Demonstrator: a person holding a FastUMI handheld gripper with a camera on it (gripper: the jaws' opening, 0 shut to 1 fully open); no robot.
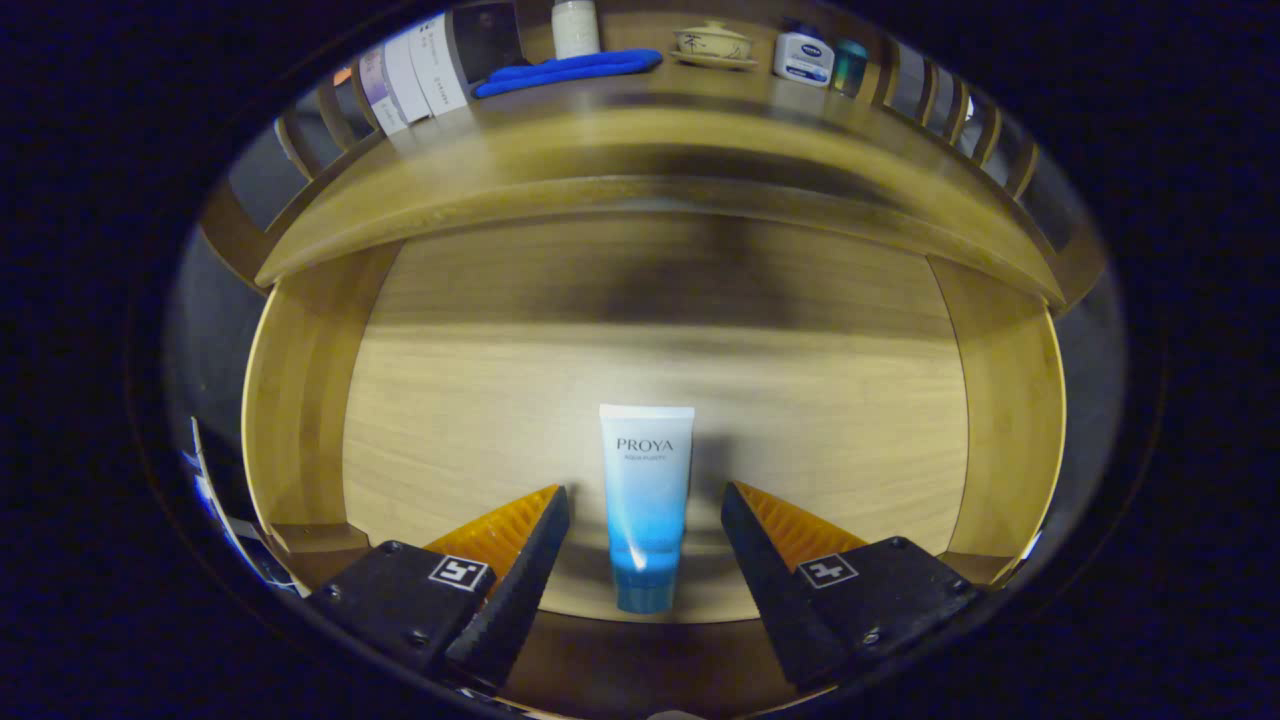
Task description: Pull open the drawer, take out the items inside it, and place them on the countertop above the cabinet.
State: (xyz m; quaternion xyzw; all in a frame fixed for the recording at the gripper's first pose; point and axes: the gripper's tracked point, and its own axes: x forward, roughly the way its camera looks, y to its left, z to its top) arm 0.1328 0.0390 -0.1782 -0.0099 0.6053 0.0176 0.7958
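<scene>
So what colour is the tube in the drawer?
White fading to blue toward its blue cap, the tube, gripper view.

The setting reads as a home dressing or washing corner staged in a booth. A pale wooden cabinet has its wooden drawer [420, 400] pulled open, and a white-and-blue cosmetic tube [646, 500] lies on the drawer floor. On the wooden desk [640, 150] above stand a folded blue cloth [567, 71], a white-and-blue lotion bottle [803, 56], a lidded ceramic tea bowl [712, 42] and white boxes [420, 72]. Wooden slat railings flank the desk.
</scene>
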